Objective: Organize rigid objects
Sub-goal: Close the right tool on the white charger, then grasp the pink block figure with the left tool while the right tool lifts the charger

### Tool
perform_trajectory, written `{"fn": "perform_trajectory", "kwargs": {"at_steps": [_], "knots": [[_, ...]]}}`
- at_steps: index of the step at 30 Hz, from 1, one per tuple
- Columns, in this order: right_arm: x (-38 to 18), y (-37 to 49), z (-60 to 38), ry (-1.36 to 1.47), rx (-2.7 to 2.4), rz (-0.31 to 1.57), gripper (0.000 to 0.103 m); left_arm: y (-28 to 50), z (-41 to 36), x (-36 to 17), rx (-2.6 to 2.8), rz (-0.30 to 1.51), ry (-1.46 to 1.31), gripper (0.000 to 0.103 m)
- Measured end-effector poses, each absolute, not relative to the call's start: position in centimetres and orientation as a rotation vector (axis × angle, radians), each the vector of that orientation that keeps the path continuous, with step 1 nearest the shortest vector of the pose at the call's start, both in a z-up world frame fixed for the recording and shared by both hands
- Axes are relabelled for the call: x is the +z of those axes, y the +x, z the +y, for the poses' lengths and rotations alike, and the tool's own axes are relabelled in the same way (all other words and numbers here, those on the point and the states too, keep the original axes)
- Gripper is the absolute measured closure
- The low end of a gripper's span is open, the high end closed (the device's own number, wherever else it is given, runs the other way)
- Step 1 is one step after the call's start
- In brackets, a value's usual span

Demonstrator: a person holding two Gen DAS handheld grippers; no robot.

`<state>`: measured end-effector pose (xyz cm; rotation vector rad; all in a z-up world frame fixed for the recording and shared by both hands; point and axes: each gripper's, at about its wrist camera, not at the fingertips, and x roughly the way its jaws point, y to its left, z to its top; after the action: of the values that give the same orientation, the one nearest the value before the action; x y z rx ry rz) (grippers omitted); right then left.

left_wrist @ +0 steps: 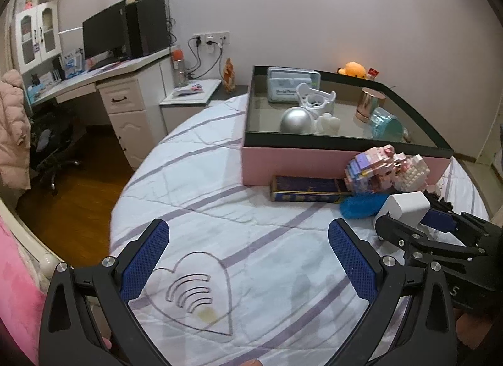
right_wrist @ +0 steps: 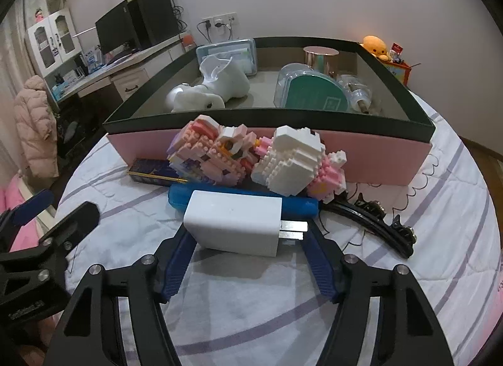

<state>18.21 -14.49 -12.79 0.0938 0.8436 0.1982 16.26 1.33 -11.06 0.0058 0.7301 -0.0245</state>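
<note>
My right gripper (right_wrist: 246, 234) is shut on a white plug charger (right_wrist: 232, 224), its metal prongs pointing right; it also shows in the left wrist view (left_wrist: 405, 207). My left gripper (left_wrist: 248, 252) is open and empty over the bedspread. A pink box with a dark rim (right_wrist: 393, 158) (left_wrist: 267, 161) holds a silver ball (left_wrist: 297, 120), a white figure (right_wrist: 217, 86), a copper cylinder (right_wrist: 320, 58) and a teal case (right_wrist: 314, 94). In front of it lie pink and white brick models (right_wrist: 251, 155), a blue case (right_wrist: 298, 205), a dark blue box (left_wrist: 308, 193) and a black hair clip (right_wrist: 377, 224).
The bed is round with a white, purple-striped cover (left_wrist: 220, 208). A desk with a monitor (left_wrist: 103, 36) and a white nightstand (left_wrist: 188, 95) stand to the left. An office chair (left_wrist: 50, 142) stands on the wood floor. An orange plush (left_wrist: 353, 70) sits behind the box.
</note>
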Motion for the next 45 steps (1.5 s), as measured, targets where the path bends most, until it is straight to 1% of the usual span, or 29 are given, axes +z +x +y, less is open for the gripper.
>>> {"fn": "perform_trajectory", "kwargs": {"at_steps": [13, 27, 30, 31, 32, 34, 37, 38, 45], "knots": [[-12.1, 16.6, -18.5, 0.124, 0.154, 0.805, 0.035, 18.5, -1.7, -11.8, -0.103, 0.785, -0.003, 0.001], [-12.1, 15.8, -21.8, 0.167, 0.115, 0.789, 0.035, 20.3, -6.0, -10.8, -0.201, 0.772, -0.015, 0.001], [-12.3, 15.9, -22.1, 0.173, 0.117, 0.791, 0.035, 21.3, -6.9, -11.2, -0.208, 0.785, -0.029, 0.003], [-12.3, 15.9, -22.1, 0.174, 0.118, 0.791, 0.035, 21.4, -7.0, -11.4, -0.214, 0.79, -0.036, 0.008], [-12.4, 15.9, -22.2, 0.176, 0.12, 0.792, 0.035, 21.9, -7.2, -11.8, -0.222, 0.81, -0.049, 0.016], [-12.5, 15.9, -22.3, 0.178, 0.125, 0.793, 0.035, 22.4, -7.3, -12.2, -0.234, 0.828, -0.065, 0.02], [-12.5, 15.9, -22.4, 0.179, 0.124, 0.792, 0.035, 22.2, -7.8, -12.1, -0.262, 0.823, -0.064, 0.044], [-12.6, 16.0, -22.4, 0.182, 0.125, 0.792, 0.035, 22.2, -8.0, -12.1, -0.281, 0.827, -0.07, 0.048], [-12.4, 15.6, -22.6, 0.187, 0.131, 0.788, 0.035, 21.7, -7.7, -12.0, -0.285, 0.819, -0.082, 0.049]]}}
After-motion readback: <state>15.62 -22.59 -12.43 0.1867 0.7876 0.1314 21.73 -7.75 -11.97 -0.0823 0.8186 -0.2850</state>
